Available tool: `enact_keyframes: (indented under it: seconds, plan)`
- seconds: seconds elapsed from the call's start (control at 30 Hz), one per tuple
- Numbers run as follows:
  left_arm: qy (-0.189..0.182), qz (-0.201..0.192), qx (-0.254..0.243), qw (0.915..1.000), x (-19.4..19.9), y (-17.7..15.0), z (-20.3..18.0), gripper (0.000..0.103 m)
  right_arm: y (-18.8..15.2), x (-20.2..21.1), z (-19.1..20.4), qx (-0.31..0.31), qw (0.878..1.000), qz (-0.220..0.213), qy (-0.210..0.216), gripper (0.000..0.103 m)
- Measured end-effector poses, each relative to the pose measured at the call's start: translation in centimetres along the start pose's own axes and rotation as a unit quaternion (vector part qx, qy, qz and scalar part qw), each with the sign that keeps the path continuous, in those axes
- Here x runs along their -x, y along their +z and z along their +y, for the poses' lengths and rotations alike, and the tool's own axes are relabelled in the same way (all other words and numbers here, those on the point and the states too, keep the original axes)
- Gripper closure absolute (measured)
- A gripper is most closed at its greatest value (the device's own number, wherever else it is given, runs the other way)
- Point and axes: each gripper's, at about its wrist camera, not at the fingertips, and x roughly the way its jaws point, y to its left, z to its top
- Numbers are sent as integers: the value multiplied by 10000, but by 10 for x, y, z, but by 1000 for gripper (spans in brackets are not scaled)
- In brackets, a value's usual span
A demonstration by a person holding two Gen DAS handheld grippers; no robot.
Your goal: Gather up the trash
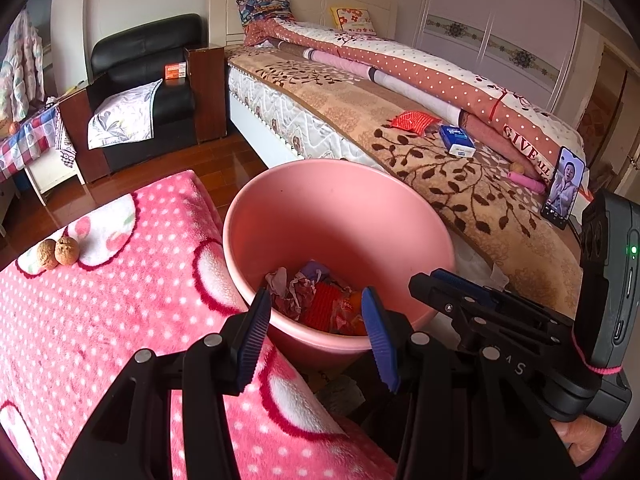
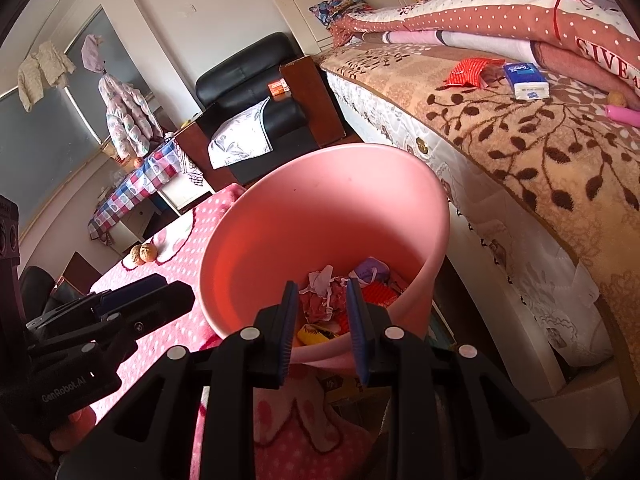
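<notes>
On the bed, well beyond the pink bin, lies a red wrapper: judged light, crinkly, best pinched at an edge. It lies flat, long axis roughly across the bed. Left gripper stands wide and empty; right gripper stands narrowly parted, empty.

Off to my left, my other gripper carries "GenRobot.AI" on its body. Far right of my claw, the quilt reads "GIVE".
</notes>
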Motion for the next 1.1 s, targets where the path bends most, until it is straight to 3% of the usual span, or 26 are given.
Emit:
enact_keyframes:
  seconds: [1.1]
  plan:
    - [461,-456,84,9979,22,-12,10,56,-11,24,43,569,9974,-348,-258,78]
